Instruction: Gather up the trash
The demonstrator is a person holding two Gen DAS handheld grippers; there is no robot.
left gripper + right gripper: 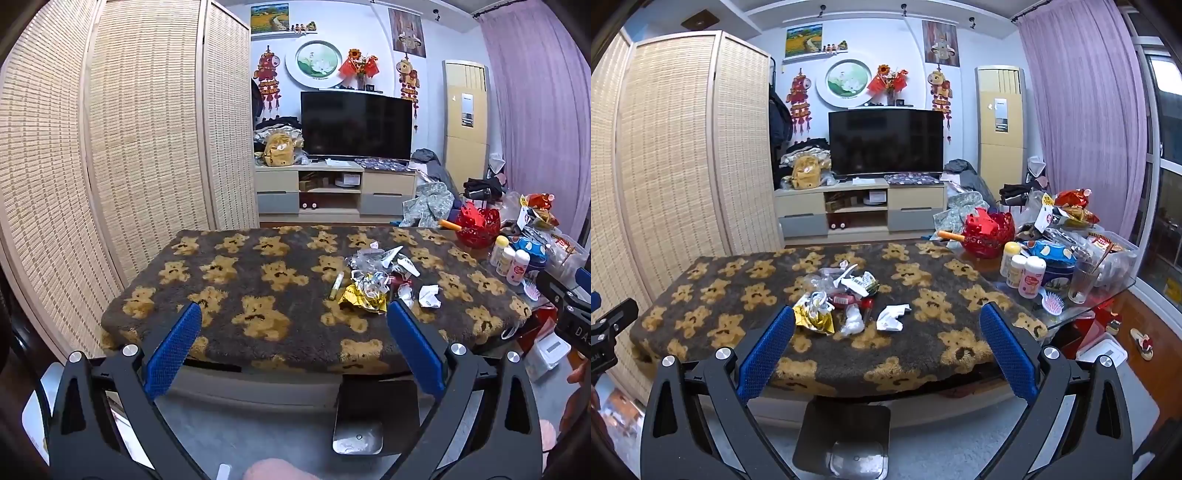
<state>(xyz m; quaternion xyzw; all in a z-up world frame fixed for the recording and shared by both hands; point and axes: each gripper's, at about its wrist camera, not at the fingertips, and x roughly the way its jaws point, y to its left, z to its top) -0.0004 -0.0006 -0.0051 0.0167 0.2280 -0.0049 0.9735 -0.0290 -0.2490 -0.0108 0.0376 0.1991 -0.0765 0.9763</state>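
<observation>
Hiding part of the bin [846,424], open tongs [886,321].

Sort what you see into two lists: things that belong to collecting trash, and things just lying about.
Job: gold wrapper, crumpled paper, plastic scraps, black bin.

Lying about: red basket, bottles, hairbrush, glass, TV.

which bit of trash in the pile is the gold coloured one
The crumpled gold foil wrapper at the pile's near left edge; the crumpled paper and tissue wad beside it are white.
</observation>
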